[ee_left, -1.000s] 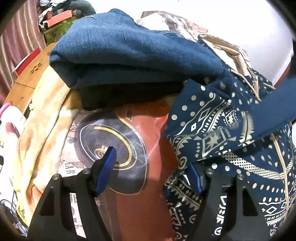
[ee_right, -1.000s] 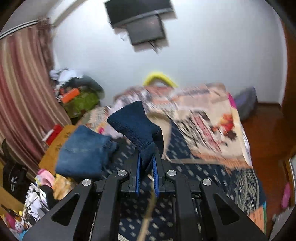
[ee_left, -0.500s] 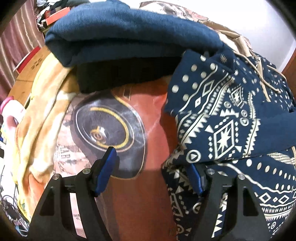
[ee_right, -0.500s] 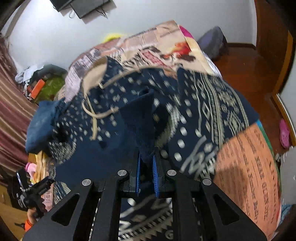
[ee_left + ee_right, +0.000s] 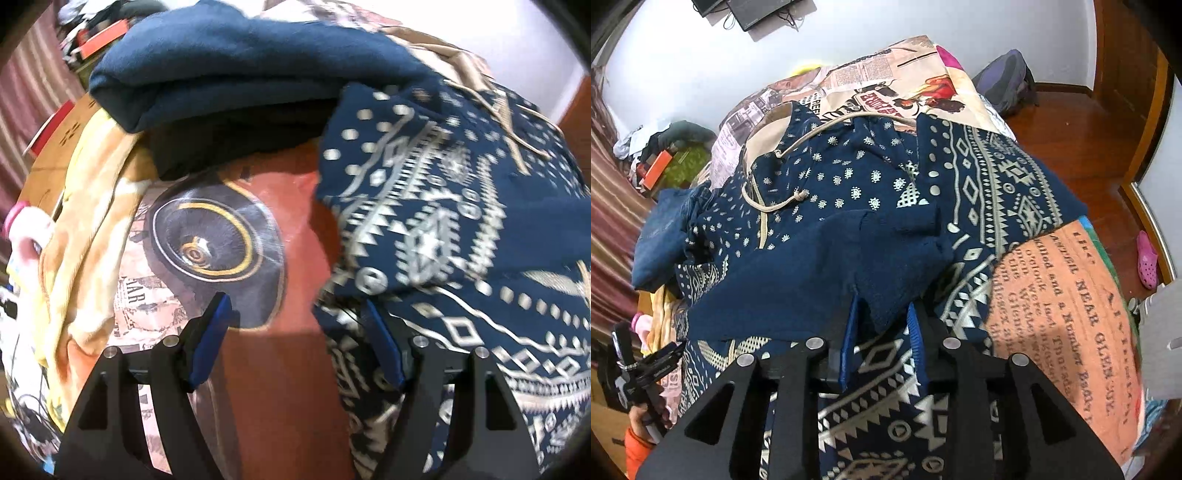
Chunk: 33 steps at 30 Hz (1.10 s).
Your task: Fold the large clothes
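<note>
Through the left wrist camera I see my left gripper [image 5: 295, 332] with its blue fingers [image 5: 210, 339] spread wide and nothing between them. Below them lies the bed cover [image 5: 280, 387], a rust-red patch printed with a dark wheel ringed in gold at the centre of the frame. The patterned hoodie [image 5: 461, 229], navy with cream geometric bands, fills the right half, its edge just beside the right finger. Across the top sits a folded blue garment [image 5: 229, 62] on a black layer. A yellow-orange blanket [image 5: 81, 251] runs down the left side, and striped maroon curtains [image 5: 33, 70] show in the upper left corner.

Through the right wrist camera, my right gripper [image 5: 882, 328] has its fingers [image 5: 849, 339] partly apart, and a plain navy sleeve end [image 5: 886, 266] of the hoodie [image 5: 990, 184] hangs between them; I cannot tell whether either pad touches it. The hoodie lies spread over the bed, hood and cream drawstring [image 5: 783, 162] toward the upper left, the sleeve laid across its chest. The bed cover [image 5: 1071, 314] shows newspaper print on orange at the right. A white wall [image 5: 871, 33] with a dark screen [image 5: 768, 13] is at the top, wooden floor [image 5: 1100, 155] at the upper right with a grey backpack [image 5: 1004, 85] and a pink shoe [image 5: 1147, 258]. The left gripper [image 5: 646, 373] appears at the lower left.
</note>
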Each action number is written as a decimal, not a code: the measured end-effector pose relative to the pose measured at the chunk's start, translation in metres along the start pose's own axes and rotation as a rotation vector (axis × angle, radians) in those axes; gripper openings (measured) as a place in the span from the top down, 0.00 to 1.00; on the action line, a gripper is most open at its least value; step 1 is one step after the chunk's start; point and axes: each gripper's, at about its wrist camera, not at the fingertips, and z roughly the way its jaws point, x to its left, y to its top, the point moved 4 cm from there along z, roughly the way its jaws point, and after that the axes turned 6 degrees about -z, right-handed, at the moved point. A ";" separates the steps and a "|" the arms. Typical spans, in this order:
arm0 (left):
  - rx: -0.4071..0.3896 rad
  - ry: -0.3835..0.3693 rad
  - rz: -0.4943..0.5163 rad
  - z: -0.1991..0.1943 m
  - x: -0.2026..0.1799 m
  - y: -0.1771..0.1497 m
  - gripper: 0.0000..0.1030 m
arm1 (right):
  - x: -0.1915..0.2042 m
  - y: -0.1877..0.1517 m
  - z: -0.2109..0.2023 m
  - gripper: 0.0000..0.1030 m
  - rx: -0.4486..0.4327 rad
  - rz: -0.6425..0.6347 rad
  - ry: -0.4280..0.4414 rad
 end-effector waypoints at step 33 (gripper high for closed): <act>-0.257 -0.211 0.220 -0.082 -0.183 0.112 0.30 | -0.160 0.027 0.001 0.41 -0.043 0.423 0.043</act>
